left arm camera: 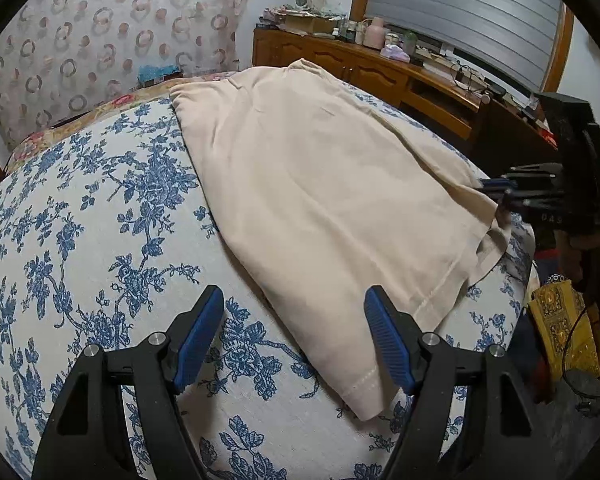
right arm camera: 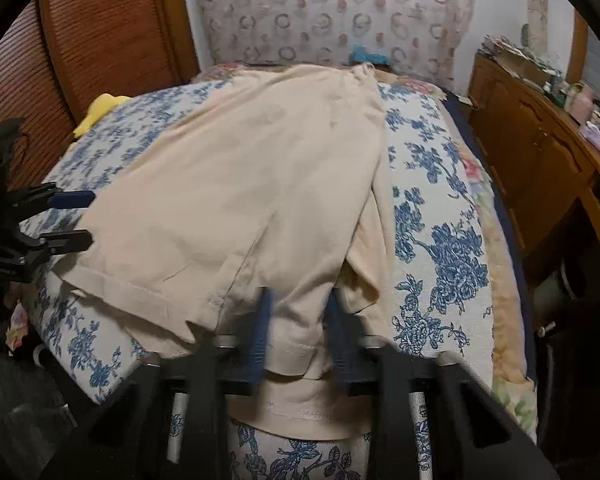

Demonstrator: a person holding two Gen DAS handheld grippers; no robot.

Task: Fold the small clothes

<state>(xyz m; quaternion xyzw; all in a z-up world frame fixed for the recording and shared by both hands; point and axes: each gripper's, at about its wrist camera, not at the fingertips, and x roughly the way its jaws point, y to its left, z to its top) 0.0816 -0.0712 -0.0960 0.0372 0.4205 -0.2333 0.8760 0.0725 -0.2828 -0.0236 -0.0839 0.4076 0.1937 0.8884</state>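
Observation:
A cream garment [left arm camera: 320,200] lies spread on a blue-flowered white cover [left arm camera: 100,220]; it also shows in the right wrist view [right arm camera: 240,184]. My left gripper [left arm camera: 294,338] is open, just above the cover at the garment's near hem corner, holding nothing. It shows at the left edge of the right wrist view [right arm camera: 74,218]. My right gripper [right arm camera: 298,332] has its blue fingers [right arm camera: 262,332] on either side of a bunched hem, partly closed with a gap. It shows at the garment's right edge in the left wrist view [left arm camera: 496,194].
A wooden sideboard [left arm camera: 380,68] with clutter stands to the right of the bed. A ring-patterned curtain [left arm camera: 112,32] hangs behind. A yellow cloth [right arm camera: 100,110] lies at the bed's far left. A wooden shutter [right arm camera: 80,40] is on the left.

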